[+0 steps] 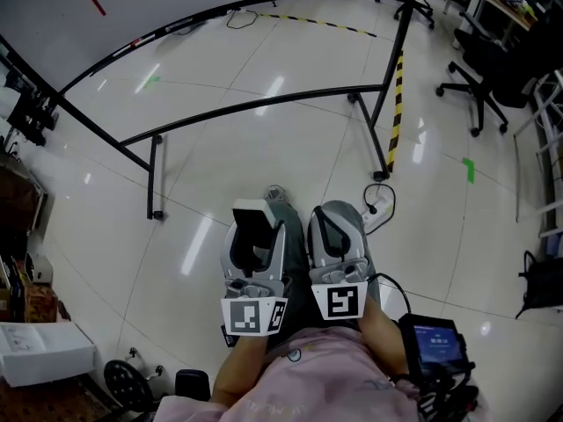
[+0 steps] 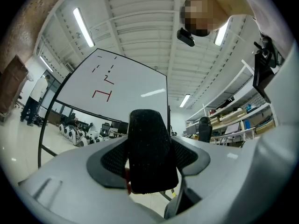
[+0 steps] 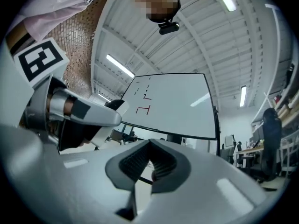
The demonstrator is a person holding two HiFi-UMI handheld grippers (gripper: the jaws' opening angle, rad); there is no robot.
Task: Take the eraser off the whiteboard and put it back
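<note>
**Black felt eraser off the board, return leg ahead**

Black and wide, the eraser (image 2: 152,157) fills the gap of the left gripper (image 1: 256,225), whose jaws stand far apart and pinch it by its sides. The right gripper (image 3: 150,164) carries nothing, and its jaws are pressed together. Both are drawn in close to the person's body, well apart from the whiteboard (image 1: 79,7).

By my reading the taking-off half is done and the putting-back half has not begun. The next move calls for reaching the left gripper out to the board and setting the eraser flat against it. Only then should the jaws let go.

Count: one eraser, one whiteboard with a few red marks (image 2: 102,94), two grippers.
</note>
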